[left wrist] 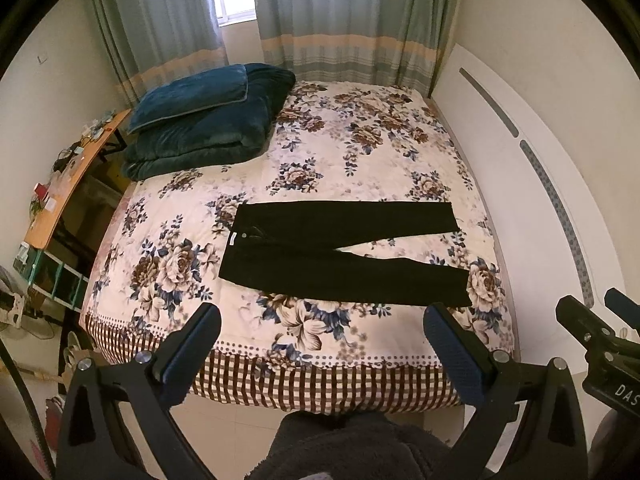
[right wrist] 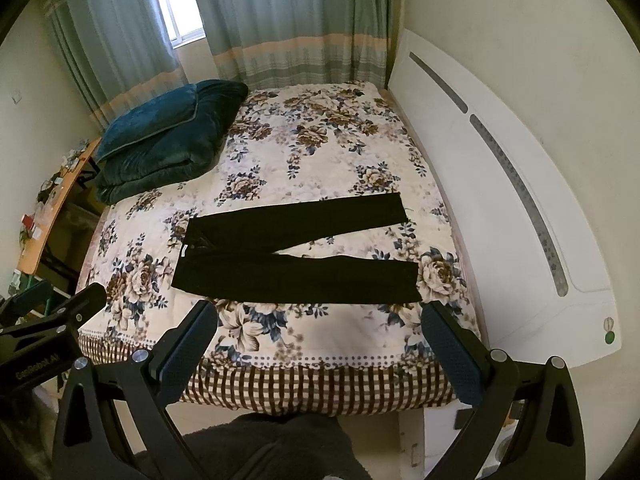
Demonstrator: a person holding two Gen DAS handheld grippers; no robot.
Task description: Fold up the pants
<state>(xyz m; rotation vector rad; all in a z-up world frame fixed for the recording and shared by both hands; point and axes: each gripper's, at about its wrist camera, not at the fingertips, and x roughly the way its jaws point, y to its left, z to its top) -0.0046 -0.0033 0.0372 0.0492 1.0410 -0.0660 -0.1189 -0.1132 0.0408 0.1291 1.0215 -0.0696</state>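
Note:
Black pants [left wrist: 320,252] lie flat on the floral bedspread, waistband to the left, both legs stretched to the right and slightly spread; they also show in the right wrist view [right wrist: 288,256]. My left gripper [left wrist: 322,320] is open and empty, held above the bed's near edge, short of the pants. My right gripper [right wrist: 320,320] is open and empty, also held near the front edge. The right gripper shows at the right edge of the left wrist view [left wrist: 600,320]; the left gripper shows at the left edge of the right wrist view [right wrist: 60,312].
A folded teal blanket with a cushion [left wrist: 208,120] sits at the bed's far left. A white headboard [right wrist: 500,184] runs along the right. A cluttered wooden desk [left wrist: 68,184] stands left of the bed. Curtains hang behind. Dark fleece clothing [left wrist: 352,448] is below the grippers.

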